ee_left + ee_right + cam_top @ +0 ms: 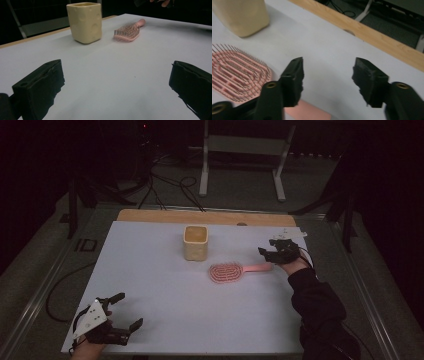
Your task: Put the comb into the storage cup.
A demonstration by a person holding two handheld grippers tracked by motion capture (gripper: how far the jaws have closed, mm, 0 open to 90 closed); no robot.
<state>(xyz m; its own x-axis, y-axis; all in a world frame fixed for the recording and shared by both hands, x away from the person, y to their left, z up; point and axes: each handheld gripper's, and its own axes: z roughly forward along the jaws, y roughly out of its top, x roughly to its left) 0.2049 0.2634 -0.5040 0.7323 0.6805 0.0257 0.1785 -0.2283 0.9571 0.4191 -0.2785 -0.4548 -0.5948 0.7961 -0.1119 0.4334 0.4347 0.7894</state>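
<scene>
A: Where is the pink hairbrush lying?

B: It is lying flat on the white tabletop, bristles facing up, with its handle pointing toward the person's right side. It is sitting just in front of the cream cup, near it but not touching.

A: And what is the right hand-held gripper doing?

B: It is hovering at the end of the brush handle. In the right gripper view its two black jaws are standing partly apart with only bare tabletop between the tips, while the pink handle is passing beneath the jaw on the left of that view. They are not pinching anything; I am not seeing the pads pressing on the handle.

A: Is the brush head visible there too?

B: Yes, the bristled head is showing at the left of that view, and the cup's base is sitting at the top left.

A: What about the left hand-held gripper?

B: It is resting near the front left corner of the tabletop, well apart from the brush and the cup. Its jaws are spread wide and holding nothing; in the left gripper view they are framing bare tabletop, with the cup and the hairbrush lying farther off

A: Is the cup standing upright?

B: Yes, upright with its opening facing up
</scene>
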